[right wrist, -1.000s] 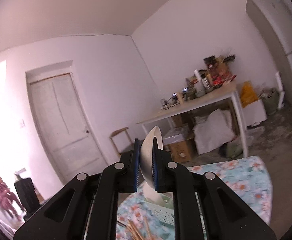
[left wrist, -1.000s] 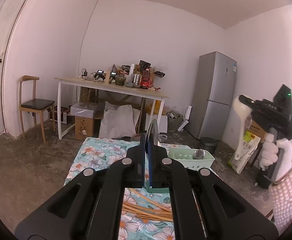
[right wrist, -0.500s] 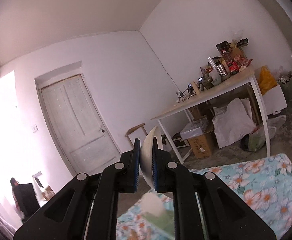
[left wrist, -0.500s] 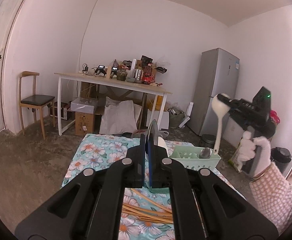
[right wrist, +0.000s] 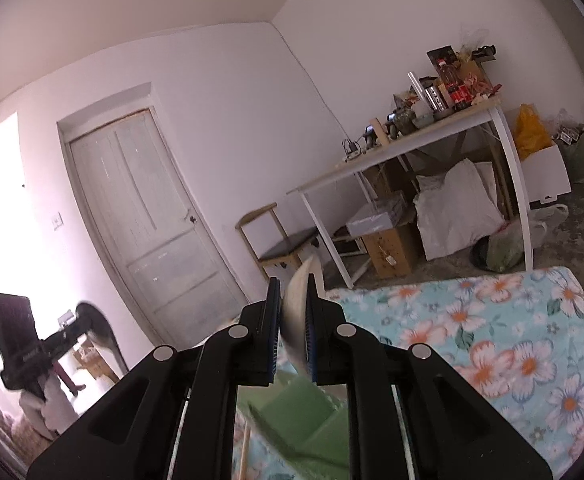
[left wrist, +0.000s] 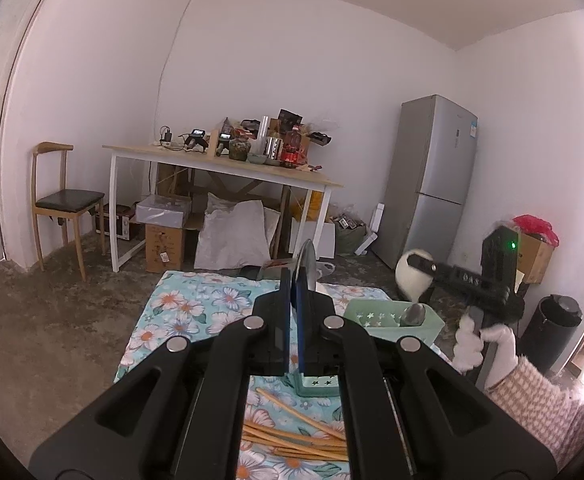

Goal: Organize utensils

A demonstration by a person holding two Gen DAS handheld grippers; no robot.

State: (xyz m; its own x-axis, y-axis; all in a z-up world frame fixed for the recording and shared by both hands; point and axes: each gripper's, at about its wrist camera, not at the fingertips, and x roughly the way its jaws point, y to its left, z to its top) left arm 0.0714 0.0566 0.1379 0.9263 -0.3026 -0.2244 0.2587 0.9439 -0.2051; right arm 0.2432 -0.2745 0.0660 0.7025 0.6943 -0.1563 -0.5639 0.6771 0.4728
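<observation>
In the left wrist view my left gripper [left wrist: 293, 278] is shut on a thin metal spoon [left wrist: 307, 262] that stands edge-on above its fingers. At the right, a gloved hand holds my right gripper [left wrist: 417, 263] with a white spoon [left wrist: 411, 280] just above the pale green basket [left wrist: 375, 312]. A metal spoon [left wrist: 412, 314] lies in that basket. In the right wrist view the white spoon [right wrist: 296, 312] sits between the opening jaws of my right gripper [right wrist: 293, 286], still touching the pads. The green basket [right wrist: 292, 412] shows blurred below.
The floral cloth [left wrist: 180, 312] covers the work surface. Several wooden chopsticks [left wrist: 292, 438] lie near me, beside a small green holder [left wrist: 317, 385]. Behind are a cluttered table [left wrist: 228, 168], a chair [left wrist: 64, 204], a fridge [left wrist: 431, 176] and a door [right wrist: 144, 216].
My right gripper has come down and leftward with the white spoon, from high at the right to just over the green basket. Its jaws stand slightly wider. The left gripper barely moved.
</observation>
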